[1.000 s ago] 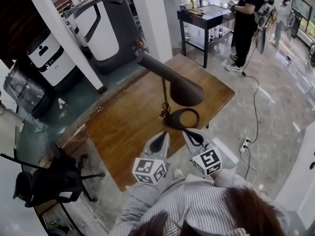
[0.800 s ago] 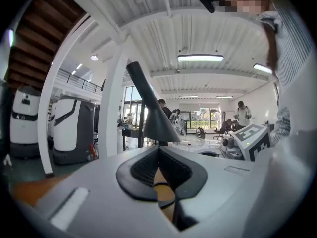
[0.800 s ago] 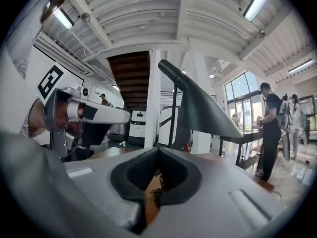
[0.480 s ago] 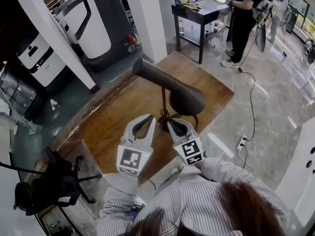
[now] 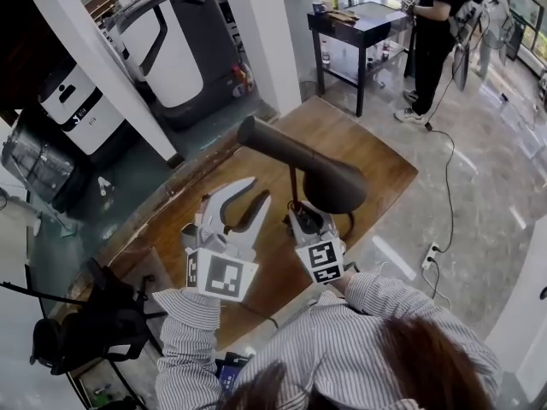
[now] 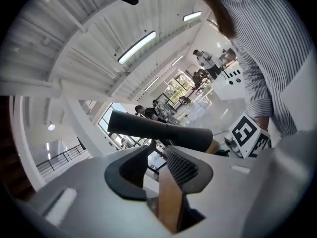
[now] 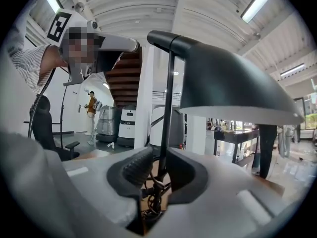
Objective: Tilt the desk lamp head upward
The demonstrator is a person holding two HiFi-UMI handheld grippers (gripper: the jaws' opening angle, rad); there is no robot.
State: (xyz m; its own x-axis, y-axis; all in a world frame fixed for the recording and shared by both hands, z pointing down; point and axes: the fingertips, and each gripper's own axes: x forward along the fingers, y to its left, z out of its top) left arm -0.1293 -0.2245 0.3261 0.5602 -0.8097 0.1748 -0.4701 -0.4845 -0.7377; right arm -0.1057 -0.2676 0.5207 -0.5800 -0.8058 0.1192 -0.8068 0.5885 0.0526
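I have the dark grey desk lamp with the cone-shaped head (image 5: 318,174) standing near the middle of the brown wooden surface (image 5: 380,156). Its thin upright stem (image 5: 293,186) rises from a round dark base (image 5: 345,225). The narrow end of the head points away from me to the left, and the right gripper view shows its wide mouth (image 7: 233,110) facing down.

My left tool (image 5: 257,190) is held up off the surface, to the left of the stem and clear of the lamp, and it is rolled so that its marker cube (image 5: 220,276) faces the head camera. Its jaws have just been opening and now stand apart, with nothing between them. In the left gripper view the lamp head (image 6: 158,131) lies beyond the tips, untouched.

My right tool (image 5: 308,219) sits low in front of the stem, just above the base. Its jaws are parted by a narrow gap. In the right gripper view the stem (image 7: 167,108) and a coil of dark cord (image 7: 154,195) line up with that gap. I cannot tell whether either pad touches the stem, and I see no firm pinch.

Beyond the surface stand a black office chair (image 5: 85,323) and a dark side table (image 5: 359,26).
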